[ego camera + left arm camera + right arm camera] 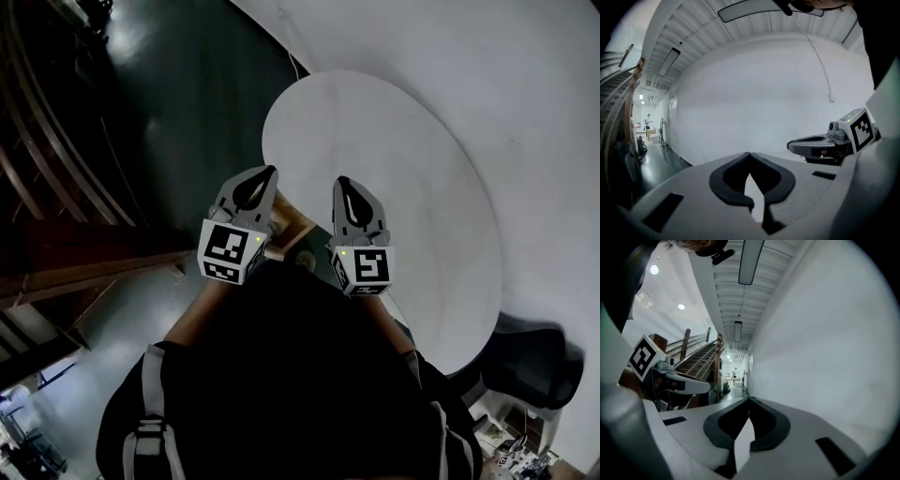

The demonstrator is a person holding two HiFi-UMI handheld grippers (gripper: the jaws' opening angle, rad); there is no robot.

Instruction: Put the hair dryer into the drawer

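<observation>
While the left gripper (271, 172) and right gripper (343, 181) are hovering pressed together, empty, we are seeing no hair dryer or drawer; lowering blind is risking hitting the table (412, 159).

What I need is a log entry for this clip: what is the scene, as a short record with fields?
left claw: shut, nothing between the jaws
right claw: shut, nothing between the jaws
position: side by side, held up before the person's chest
table: round, white, below the claws
hair dryer: not in view
drawer: not in view
</observation>
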